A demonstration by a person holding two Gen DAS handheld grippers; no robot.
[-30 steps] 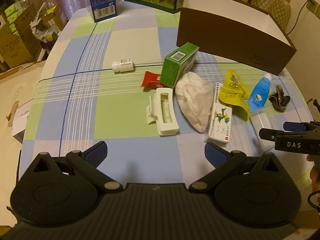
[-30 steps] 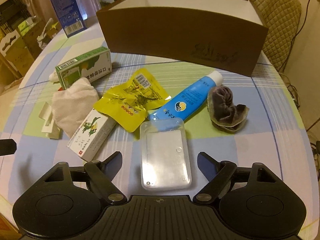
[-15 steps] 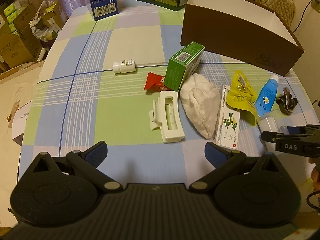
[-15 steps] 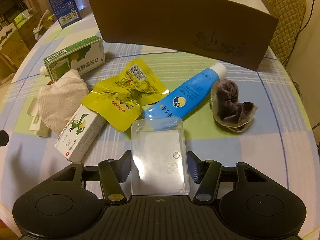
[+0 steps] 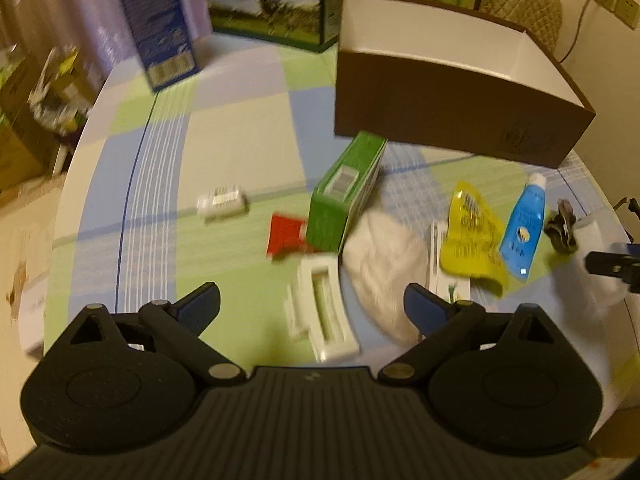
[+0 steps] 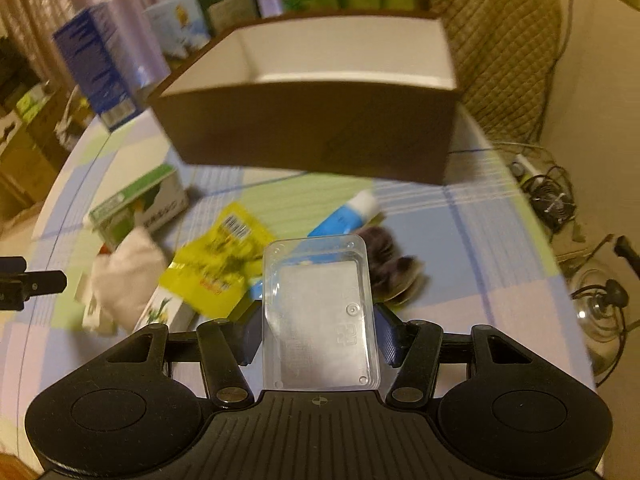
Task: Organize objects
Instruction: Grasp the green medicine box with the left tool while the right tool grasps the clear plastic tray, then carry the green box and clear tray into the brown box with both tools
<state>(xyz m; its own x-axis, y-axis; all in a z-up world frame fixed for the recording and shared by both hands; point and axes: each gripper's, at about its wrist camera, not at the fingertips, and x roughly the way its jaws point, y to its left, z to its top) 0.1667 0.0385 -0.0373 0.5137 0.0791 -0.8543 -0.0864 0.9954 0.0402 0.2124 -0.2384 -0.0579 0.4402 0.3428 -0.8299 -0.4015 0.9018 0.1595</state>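
Straight ahead of the right gripper (image 6: 316,334): brown box (image 6: 308,132) wall blocking, open top above it. Clutter heaped ahead-left, like the yellow pouch (image 6: 218,264); bare counter (image 6: 480,264) ahead-right.

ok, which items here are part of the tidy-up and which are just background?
Job: clear case held in right gripper; brown box; green carton; yellow pouch; blue tube; white cloth; white clip; left gripper, open.

Background: blue carton; chair; floor cables.
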